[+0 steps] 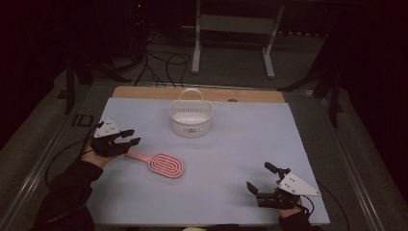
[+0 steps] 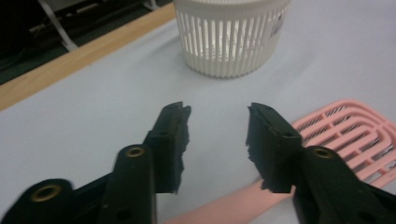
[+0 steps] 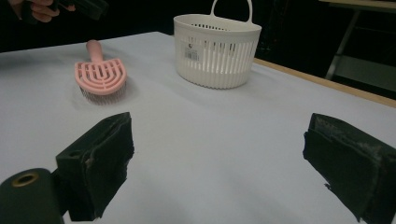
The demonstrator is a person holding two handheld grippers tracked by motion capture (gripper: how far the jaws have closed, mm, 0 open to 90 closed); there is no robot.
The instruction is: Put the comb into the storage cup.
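1. A pink hairbrush [image 1: 161, 163] is seen lying flat toward the bench's [image 1: 240, 144] left edge, its handle pointed at the left hand-held gripper [image 1: 131, 136].
2. That gripper is released and poised just over the handle.
3. The right hand-held gripper [image 1: 260, 178], also released, is held well apart near the front right corner.
4. A white basket [image 1: 191, 118] is set near the far edge.

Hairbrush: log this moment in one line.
brush flat on mat, untouched | left claw open above handle | right claw open, apart | basket upright
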